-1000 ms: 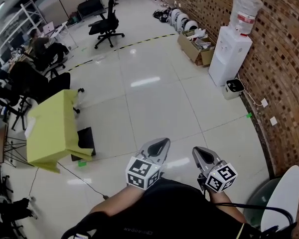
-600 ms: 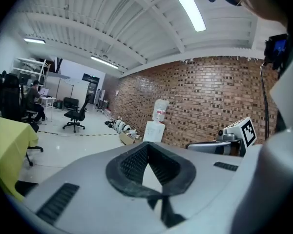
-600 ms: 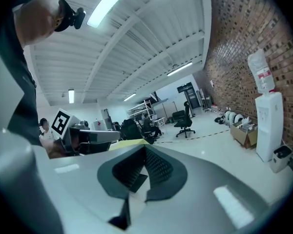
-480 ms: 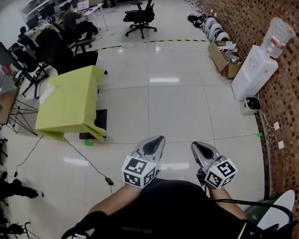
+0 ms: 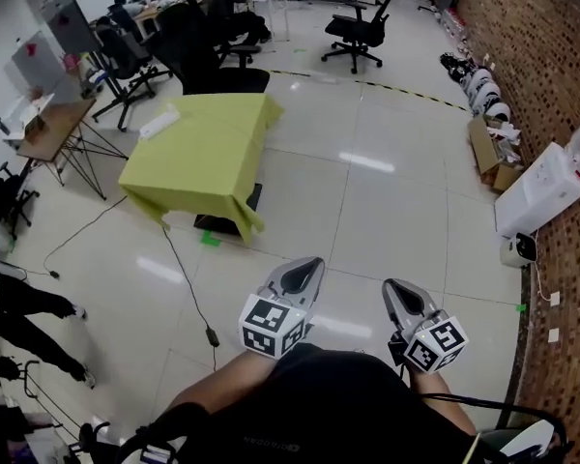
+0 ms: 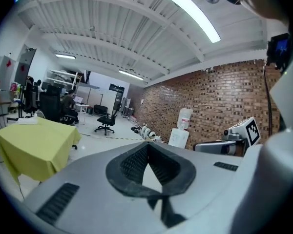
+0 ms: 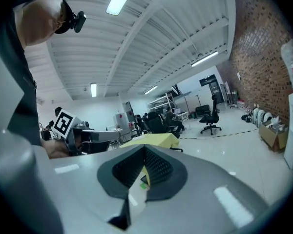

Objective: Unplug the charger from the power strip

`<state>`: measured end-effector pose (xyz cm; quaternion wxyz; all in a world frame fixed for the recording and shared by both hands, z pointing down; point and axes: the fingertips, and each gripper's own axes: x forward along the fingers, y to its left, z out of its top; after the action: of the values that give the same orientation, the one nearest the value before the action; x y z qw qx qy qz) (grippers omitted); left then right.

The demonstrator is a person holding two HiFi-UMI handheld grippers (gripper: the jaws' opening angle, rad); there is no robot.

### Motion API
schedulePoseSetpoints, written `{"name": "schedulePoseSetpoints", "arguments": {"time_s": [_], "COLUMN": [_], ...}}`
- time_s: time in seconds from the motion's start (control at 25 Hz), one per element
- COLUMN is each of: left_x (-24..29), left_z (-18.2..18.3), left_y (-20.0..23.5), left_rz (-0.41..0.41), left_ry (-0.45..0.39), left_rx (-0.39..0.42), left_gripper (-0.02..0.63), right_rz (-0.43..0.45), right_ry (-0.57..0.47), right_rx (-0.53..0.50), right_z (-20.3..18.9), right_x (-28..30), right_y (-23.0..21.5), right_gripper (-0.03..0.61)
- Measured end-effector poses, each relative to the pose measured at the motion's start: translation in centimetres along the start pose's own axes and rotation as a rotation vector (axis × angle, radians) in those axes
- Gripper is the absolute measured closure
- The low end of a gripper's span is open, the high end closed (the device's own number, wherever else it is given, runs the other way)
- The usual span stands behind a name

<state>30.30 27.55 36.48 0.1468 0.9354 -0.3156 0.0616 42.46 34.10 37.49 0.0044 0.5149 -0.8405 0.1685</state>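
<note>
The left tool [image 5: 311,265] and right tool [image 5: 394,286] are both closed and empty, while the white strip [image 5: 159,124] lies along the far left edge of the yellow surface [image 5: 208,162], well apart ahead-left, nearer the left tool; a charger is too small to tell.

Yellow-clothed table [image 5: 213,158], white power strip [image 5: 160,123] near its far-left edge

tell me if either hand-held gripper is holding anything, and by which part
Nothing is held. The left hand-held gripper and the right hand-held gripper both have their jaws shut with nothing between them.
</note>
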Motion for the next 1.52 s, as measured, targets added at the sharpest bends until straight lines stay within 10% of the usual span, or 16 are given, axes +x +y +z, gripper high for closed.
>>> {"name": "schedulePoseSetpoints", "arguments": {"time_s": [0.92,1.52], "left_x": [-21.8,-20.7], "left_z": [-1.9,0.3], "left_y": [14.2,19.7], "left_rz": [0.444,0.671], "left_ry": [-0.146,-0.125], "left_rx": [-0.134,-0.173], "left_gripper": [0.607,0.607], "right_rz": [0.474,0.718], "right_ry": [0.141,0.189], "right_rx": [-0.148,-0.195], "right_z": [-2.4,0.5], "right_x": [14.7,23.7], "right_y": [21.3,21.0], "right_gripper": [0.575,0.575]}}
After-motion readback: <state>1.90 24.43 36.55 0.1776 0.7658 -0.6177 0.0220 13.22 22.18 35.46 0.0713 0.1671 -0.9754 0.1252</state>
